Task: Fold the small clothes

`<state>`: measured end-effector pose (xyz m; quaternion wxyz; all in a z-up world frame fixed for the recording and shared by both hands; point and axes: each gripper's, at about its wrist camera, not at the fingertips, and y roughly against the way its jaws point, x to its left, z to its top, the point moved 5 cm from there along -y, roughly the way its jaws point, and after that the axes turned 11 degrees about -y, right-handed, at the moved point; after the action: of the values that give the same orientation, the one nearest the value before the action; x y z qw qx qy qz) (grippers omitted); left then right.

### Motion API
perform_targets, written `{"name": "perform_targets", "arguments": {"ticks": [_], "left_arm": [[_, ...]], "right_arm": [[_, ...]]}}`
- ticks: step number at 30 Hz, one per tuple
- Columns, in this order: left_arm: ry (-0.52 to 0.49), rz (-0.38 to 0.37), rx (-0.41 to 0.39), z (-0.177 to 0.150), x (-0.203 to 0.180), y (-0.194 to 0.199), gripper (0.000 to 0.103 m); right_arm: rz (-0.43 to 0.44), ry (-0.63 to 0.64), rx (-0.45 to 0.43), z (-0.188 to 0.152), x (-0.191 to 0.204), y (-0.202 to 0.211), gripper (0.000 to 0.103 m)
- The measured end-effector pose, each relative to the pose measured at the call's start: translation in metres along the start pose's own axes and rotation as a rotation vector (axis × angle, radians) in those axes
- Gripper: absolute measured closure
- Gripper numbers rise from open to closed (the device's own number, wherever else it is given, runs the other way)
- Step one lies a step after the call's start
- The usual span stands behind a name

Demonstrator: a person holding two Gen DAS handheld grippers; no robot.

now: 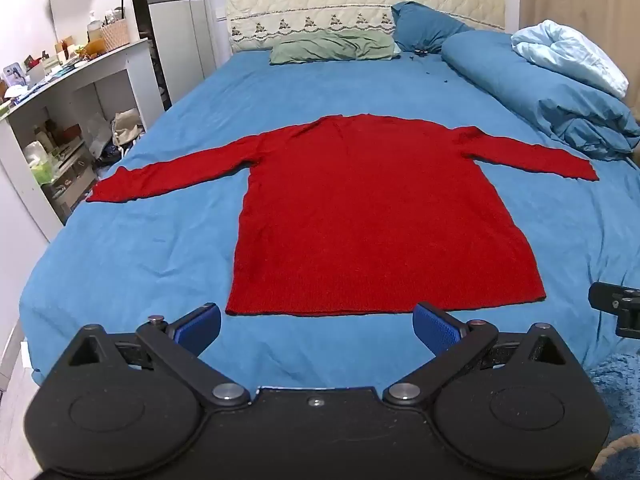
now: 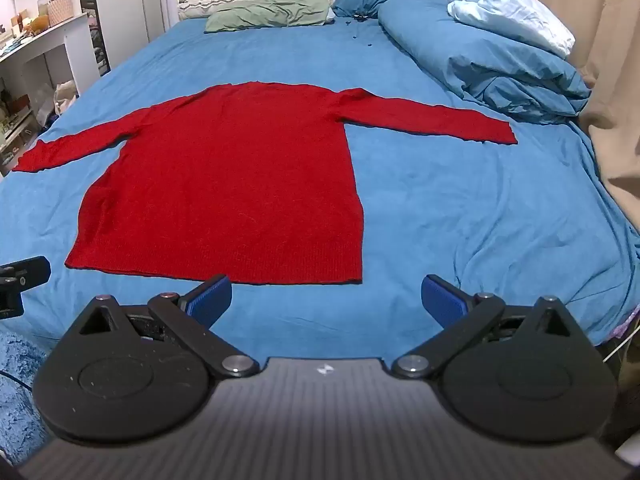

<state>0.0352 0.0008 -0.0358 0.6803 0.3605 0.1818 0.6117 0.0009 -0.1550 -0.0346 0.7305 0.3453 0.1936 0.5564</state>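
A red long-sleeved sweater [image 1: 372, 216] lies flat on the blue bed sheet [image 1: 160, 248], both sleeves spread out sideways, hem toward me. It also shows in the right wrist view [image 2: 236, 188]. My left gripper [image 1: 316, 328] is open and empty, held just short of the hem, near the bed's front edge. My right gripper [image 2: 326, 300] is open and empty, just short of the hem's right corner. The right gripper's body shows at the right edge of the left wrist view [image 1: 618, 312].
A rolled blue duvet [image 1: 532, 84] with a pale blue blanket [image 1: 572, 56] lies along the bed's right side. A green pillow [image 1: 332, 46] sits at the headboard. A white shelf unit [image 1: 60, 120] with clutter stands left of the bed. A beige curtain [image 2: 612, 80] hangs at right.
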Motion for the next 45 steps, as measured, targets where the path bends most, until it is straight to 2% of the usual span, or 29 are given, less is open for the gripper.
{"name": "perform_targets", "arguments": {"ticks": [20,45], "left_arm": [[-0.037,0.016,-0.025,0.0028,-0.0063,0.0068,0.000],[-0.005,0.009,-0.036,0.0036,-0.0002,0.0084,0.000]], "right_arm": [[0.007,0.002,-0.013,0.0005,0.0014,0.0036,0.000],[0.014,0.001,-0.010,0.0001,0.0006,0.0036,0.000]]}}
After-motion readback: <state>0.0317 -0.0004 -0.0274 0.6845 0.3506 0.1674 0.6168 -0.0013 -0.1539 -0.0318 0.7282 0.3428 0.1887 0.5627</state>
